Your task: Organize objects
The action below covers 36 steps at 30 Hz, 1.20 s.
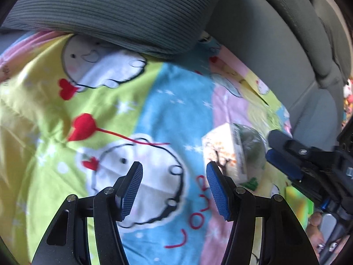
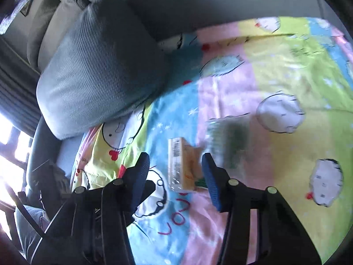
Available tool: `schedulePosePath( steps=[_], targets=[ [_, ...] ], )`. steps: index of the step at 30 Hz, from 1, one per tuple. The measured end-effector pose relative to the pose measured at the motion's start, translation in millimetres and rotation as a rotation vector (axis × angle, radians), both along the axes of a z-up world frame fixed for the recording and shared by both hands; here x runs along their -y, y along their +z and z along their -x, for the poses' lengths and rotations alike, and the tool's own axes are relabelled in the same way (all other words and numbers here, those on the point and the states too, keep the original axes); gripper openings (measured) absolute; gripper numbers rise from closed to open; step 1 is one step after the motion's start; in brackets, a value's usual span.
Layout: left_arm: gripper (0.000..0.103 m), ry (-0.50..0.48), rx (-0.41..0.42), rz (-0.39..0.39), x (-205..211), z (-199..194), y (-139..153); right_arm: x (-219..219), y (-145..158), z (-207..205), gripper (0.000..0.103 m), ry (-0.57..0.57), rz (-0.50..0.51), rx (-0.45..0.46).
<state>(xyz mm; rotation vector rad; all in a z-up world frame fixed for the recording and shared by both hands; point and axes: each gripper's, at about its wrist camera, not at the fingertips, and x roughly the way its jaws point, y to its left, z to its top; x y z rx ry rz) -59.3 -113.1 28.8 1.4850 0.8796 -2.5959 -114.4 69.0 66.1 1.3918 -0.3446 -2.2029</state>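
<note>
Left claw [image 1: 174, 190] hangs spread wide over the cartoon bedsheet [image 1: 154, 114], blue pads [image 1: 132, 190] gripping nothing, only a printed sheep and red lettering between them. Just beyond its right fingertip lies a small carton [image 1: 220, 152] with a tree picture on its face, and touching the carton's far side is a clear plastic bag [image 1: 251, 148] holding something green, too blurred to name. The right claw [image 1: 280, 154] comes in from the right edge of that view, near the bag; whether it touches the bag can't be told. From the right wrist, the right claw [image 2: 176, 174] is spread too, and the carton [image 2: 183, 165] sits between its fingertips, nearer the right pad [image 2: 210, 181], neither pad clearly pressing it. The bag [image 2: 229, 141] lies just past the carton, smeared by motion blur. A grey ribbed pillow [image 1: 114, 11] rests at the head of the bed, on the sheet's edge, with the grey padded headboard [image 1: 264, 55] behind it.
</note>
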Motion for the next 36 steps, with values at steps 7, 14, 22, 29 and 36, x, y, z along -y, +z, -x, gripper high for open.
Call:
schedulePosePath(
  steps=[7,14,22,29,36],
  targets=[
    [0.061,0.054,0.019,-0.011,15.9,-2.5,-2.9,26.1,-23.0,6.2,0.049,0.035,-0.111,0.009],
    [0.061,0.046,0.025,-0.004,13.5,-3.4,-3.1,33.4,-39.1,2.1,0.021,0.068,-0.186,0.011],
    [0.061,0.018,0.024,-0.005,3.6,-4.4,-1.1,-1.8,-30.9,-22.4,0.021,0.044,0.004,0.133],
    [0.061,-0.048,0.029,0.004,-16.6,-5.1,-0.6,-40.6,-41.0,-50.2,0.026,-0.014,-0.021,0.227],
    [0.061,-0.142,0.053,0.009,-45.7,-2.2,-5.1,-74.7,-35.7,-36.9,0.066,-0.143,-0.04,0.207]
  ],
)
